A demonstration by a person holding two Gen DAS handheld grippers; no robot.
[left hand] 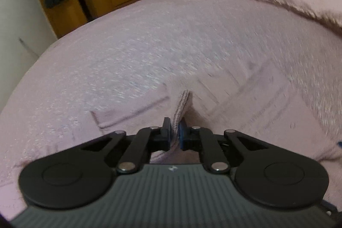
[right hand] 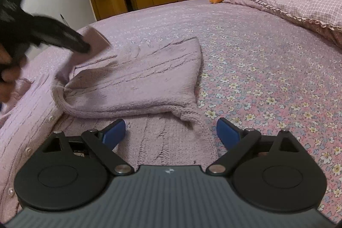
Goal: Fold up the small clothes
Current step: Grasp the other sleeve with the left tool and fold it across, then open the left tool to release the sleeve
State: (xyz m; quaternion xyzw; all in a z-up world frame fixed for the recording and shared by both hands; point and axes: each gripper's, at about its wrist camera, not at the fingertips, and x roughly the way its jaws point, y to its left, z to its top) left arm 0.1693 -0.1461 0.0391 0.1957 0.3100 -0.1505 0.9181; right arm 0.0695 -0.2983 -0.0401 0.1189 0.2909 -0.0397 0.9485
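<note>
Pinching sweater (left hand: 183, 108) cuff, left gripper (left hand: 175, 131) clenched; right gripper (right hand: 171, 134) released over hem; bedspread (right hand: 267, 69) clear rightward.

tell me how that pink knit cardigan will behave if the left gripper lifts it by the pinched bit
Probably floppy: the pink knit cardigan already lies in soft rumples and a fold on the bedspread. The left gripper is shut on only a narrow ridge of it, so the rest would likely hang and drag. The chunky cable knit looks grippy rather than slippery, and may stretch.
</note>
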